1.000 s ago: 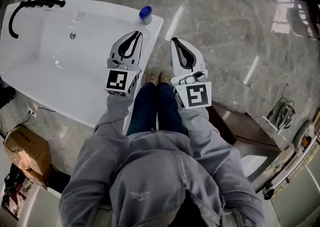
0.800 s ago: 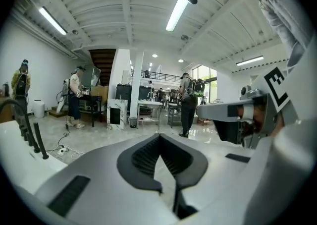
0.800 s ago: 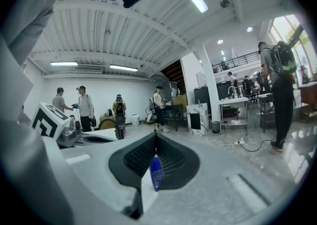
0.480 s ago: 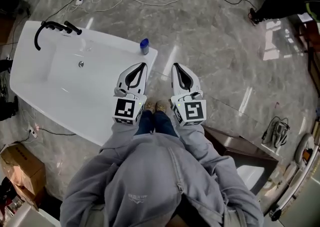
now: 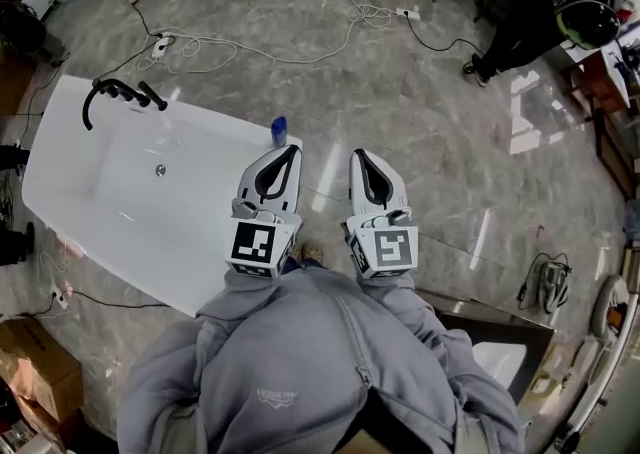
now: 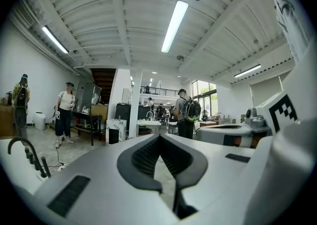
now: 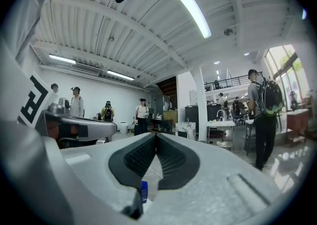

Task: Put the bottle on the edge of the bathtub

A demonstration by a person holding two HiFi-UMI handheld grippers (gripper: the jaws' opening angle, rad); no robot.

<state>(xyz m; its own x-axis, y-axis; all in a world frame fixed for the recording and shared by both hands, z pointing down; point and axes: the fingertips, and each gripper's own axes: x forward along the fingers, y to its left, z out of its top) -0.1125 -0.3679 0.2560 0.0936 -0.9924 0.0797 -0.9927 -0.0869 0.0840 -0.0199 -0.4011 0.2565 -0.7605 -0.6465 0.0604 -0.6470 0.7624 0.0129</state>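
A small bottle with a blue cap stands upright on the right-hand corner rim of the white bathtub. My left gripper hovers just this side of the bottle, high above the tub's rim, shut and empty. My right gripper is beside it over the marble floor, also shut with nothing held. In the left gripper view the jaws meet at their tips and point level into the room. In the right gripper view the bottle shows low through the slit behind the closed tips.
A black faucet sits at the tub's far left end. Cables trail over the floor beyond the tub. A cardboard box lies at bottom left, a tool at right. A person stands at the back right.
Both grippers have risen, staying shut and side by side. The head view has lifted too, showing more floor. The bottle has stayed on the tub's rim.
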